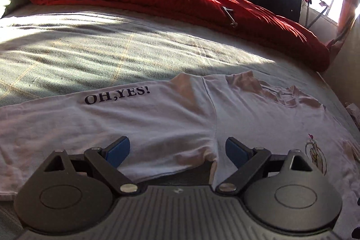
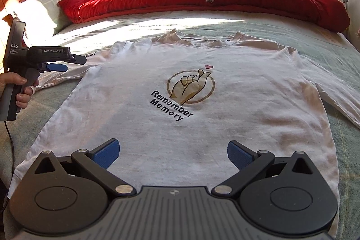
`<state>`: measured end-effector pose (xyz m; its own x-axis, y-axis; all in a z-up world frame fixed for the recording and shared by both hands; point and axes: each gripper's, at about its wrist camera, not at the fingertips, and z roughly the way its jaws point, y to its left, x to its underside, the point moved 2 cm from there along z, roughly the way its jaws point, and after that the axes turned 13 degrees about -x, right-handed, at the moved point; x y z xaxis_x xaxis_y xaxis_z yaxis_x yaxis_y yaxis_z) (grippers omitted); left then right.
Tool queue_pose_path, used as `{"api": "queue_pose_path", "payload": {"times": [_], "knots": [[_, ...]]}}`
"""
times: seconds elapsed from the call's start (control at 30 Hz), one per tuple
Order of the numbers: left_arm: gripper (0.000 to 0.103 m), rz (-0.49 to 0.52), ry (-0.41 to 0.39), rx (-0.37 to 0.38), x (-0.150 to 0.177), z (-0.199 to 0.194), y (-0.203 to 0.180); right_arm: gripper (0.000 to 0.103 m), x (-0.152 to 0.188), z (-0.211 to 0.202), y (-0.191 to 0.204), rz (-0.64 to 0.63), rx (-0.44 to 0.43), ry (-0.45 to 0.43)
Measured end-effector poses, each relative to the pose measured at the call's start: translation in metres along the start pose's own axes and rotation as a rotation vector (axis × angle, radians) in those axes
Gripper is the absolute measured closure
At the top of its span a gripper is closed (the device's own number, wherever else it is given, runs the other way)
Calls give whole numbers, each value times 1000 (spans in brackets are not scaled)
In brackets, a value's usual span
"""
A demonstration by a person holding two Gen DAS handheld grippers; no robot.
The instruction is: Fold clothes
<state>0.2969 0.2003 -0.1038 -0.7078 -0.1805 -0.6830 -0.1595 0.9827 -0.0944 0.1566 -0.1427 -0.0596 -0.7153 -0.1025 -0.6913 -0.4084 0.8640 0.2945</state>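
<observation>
Shirt [image 2: 180, 87] lies flat beneath both spread tools [image 2: 173, 154].

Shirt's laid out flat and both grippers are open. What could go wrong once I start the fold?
1. The left gripper sits over the underarm seam of the shirt, so it may pinch sleeve and body together and drag the fold crooked.
2. The collar is already rumpled; folding could trap those creases.
3. The duvet lies close behind, so a sweeping sleeve may catch it.
</observation>
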Motion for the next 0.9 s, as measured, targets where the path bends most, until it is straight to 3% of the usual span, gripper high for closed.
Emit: {"api": "queue_pose_path", "payload": {"times": [0.23,0.3,0.4,0.67,0.83,0.9], "knots": [[11,47,91,1,15,-10,-3,0,-6,-5,32,-74,-81,43],[11,64,89,5,13,-18,-1,0,-7,-2,41,-88,-109,72],[11,57,38,-47,1,-26,8,0,-6,0,50,-85,-149,83],[11,-36,70,-20,3,-2,21,0,-4,-4,60,-88,-136,87],[11,-29,119,35,9,-15,33,0,-3,-3,55,-67,-128,85],[11,-27,91,23,1,-24,44,0,-3,-2,52,-58,-125,84]]}}
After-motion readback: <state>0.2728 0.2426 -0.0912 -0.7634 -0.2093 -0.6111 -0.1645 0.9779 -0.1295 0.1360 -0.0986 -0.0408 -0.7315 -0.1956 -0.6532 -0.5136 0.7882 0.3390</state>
